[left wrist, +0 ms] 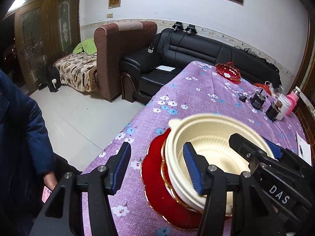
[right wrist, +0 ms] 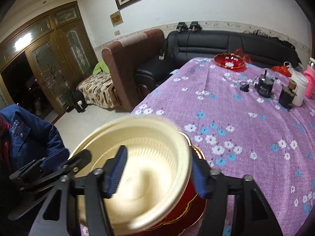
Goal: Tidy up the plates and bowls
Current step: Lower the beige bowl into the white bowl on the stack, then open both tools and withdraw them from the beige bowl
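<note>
Bowl (left wrist: 212, 149), cream plastic, sits stacked in a gold-rimmed red bowl (right wrist: 183, 210) on a red plate (left wrist: 157, 192) at the near edge of the worktop (left wrist: 196, 94), which wears a purple flowered cloth. Right hand-held gripper (right wrist: 157, 174) straddles the cream bowl's right rim, one finger inside and one outside, apparently grasping it. Left hand-held gripper (left wrist: 156, 169) is released, jaws spread, one finger over the bowl. A second red dish (right wrist: 229, 60) lies at the far edge.

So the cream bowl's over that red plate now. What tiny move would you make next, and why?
Probably lower the cream bowl a little and let go. The right gripper pinches its rim, one finger inside and one outside, and the bowl looks blurred, tilted over the red plate stack. The left gripper is open, one finger inside the bowl, gripping nothing.
</note>
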Tool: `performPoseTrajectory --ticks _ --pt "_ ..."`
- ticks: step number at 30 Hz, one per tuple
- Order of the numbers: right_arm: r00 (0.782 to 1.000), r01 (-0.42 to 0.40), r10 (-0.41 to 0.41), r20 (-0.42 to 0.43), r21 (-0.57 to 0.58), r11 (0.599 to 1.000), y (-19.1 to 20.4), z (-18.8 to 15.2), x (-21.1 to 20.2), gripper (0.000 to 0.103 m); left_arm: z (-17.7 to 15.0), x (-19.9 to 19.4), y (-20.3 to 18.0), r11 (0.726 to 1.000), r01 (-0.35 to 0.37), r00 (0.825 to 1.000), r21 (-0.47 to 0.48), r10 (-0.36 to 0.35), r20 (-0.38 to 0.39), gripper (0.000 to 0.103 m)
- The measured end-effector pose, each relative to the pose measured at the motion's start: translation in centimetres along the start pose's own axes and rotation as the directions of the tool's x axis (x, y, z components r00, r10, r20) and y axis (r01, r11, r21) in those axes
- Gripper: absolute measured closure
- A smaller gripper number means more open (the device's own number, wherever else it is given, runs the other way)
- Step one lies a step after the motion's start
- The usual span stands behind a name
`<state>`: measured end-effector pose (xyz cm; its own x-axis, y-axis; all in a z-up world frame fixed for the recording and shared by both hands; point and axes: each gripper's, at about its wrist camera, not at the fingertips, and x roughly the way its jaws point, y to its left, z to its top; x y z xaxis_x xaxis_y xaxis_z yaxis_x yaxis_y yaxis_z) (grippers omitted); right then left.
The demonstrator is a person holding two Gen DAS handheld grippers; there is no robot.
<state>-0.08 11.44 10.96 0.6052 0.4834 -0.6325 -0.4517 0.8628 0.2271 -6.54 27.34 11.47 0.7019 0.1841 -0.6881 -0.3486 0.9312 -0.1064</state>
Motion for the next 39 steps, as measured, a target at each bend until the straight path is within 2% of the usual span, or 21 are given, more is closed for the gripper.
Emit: performPoseTrajectory --ticks 9,13,18,22,30,35,39 --pt "0.999 0.008 -0.01 0.051 0.048 0.999 -0.6 0.3 -1.2 0.029 -0.2 -1.2 0.8 0.999 0.017 0.999 -0.036 -0.016 0.028 0.037" --pt "0.997 0.009 -0.013 0.081 0.054 0.998 -0.8 0.3 -2.5 0.029 -0.5 -2.4 1.7 0.996 0.043 0.998 -0.081 -0.039 0.057 0.028" --pt "0.992 -0.006 -0.004 0.127 0.075 0.997 -1.2 -0.1 -4.7 0.027 -0.9 -4.2 2.2 0.992 0.059 0.994 -0.108 -0.048 0.097 0.027" --pt "0.988 0.012 -0.024 0.151 0.077 0.997 -1.3 -1.2 -6.0 0.026 -1.6 -5.0 2.3 0.992 0.056 0.993 -0.114 -0.044 0.108 0.026" --pt "0.988 0.045 -0.055 0.147 0.066 0.997 -1.2 -4.0 -7.1 0.025 -3.0 -5.9 2.1 0.992 0.051 0.994 -0.111 -0.04 0.098 0.026" --pt "0.991 0.051 -0.059 0.122 0.065 0.997 -1.3 -4.3 -6.3 0.024 -3.4 -6.6 1.6 0.995 0.054 0.994 -0.09 -0.045 0.101 0.026" --pt "0.986 0.053 -0.062 0.155 0.06 0.997 -1.1 -4.0 -7.4 0.024 -3.7 -7.0 1.0 0.997 0.045 0.994 -0.066 -0.037 0.107 0.025"
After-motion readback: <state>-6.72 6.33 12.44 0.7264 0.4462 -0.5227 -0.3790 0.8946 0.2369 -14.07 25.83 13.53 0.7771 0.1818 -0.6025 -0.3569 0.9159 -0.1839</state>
